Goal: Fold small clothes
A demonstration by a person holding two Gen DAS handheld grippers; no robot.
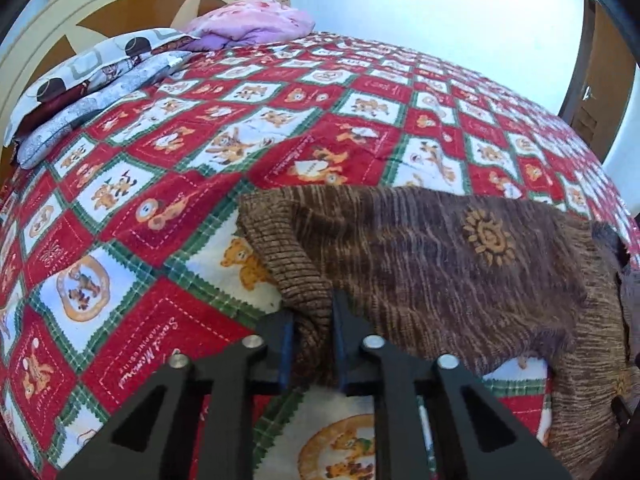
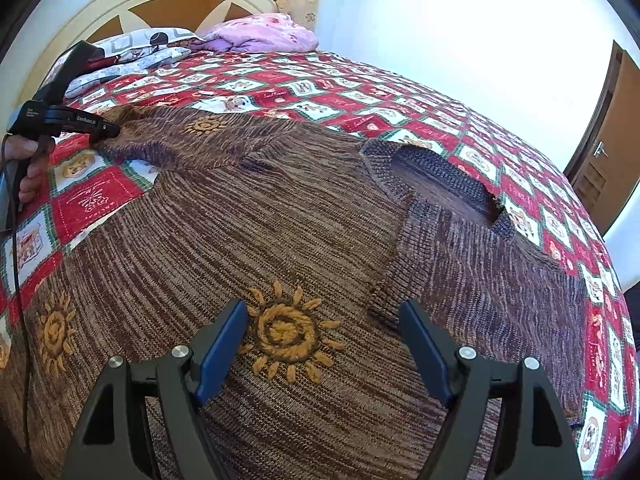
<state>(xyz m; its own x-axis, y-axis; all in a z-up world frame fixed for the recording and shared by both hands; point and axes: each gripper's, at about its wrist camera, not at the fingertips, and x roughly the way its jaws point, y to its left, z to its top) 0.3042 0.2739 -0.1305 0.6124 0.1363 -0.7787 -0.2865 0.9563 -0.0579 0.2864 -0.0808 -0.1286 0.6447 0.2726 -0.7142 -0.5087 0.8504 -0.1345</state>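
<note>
Brown knit sweater [image 2: 304, 216] with embroidered orange suns [image 2: 286, 334], spread flat on a bed under a red, white and green teddy-bear quilt [image 1: 248, 120]. On a red quilt patch, stitched script reading roughly "Sweet Memories" [image 1: 146, 364], seen upside down and only partly legible. White lettering on the body of the left claw [image 1: 313, 330], too small to read from the right wrist view. No containers in view.

Left claw clenched on the ribbed sleeve cuff [image 1: 308, 300], knit bunched between its blue pads [image 1: 286, 344]; a person's hand [image 2: 28, 160] on its handle at the sweater's far left. Right claw [image 2: 320, 334] released, jaws wide, poised over the sweater body with a sun motif between the pads, not pressing cloth. Pillows [image 1: 100, 76] and a pink blanket [image 1: 256, 20] against the headboard [image 1: 132, 4].
</note>
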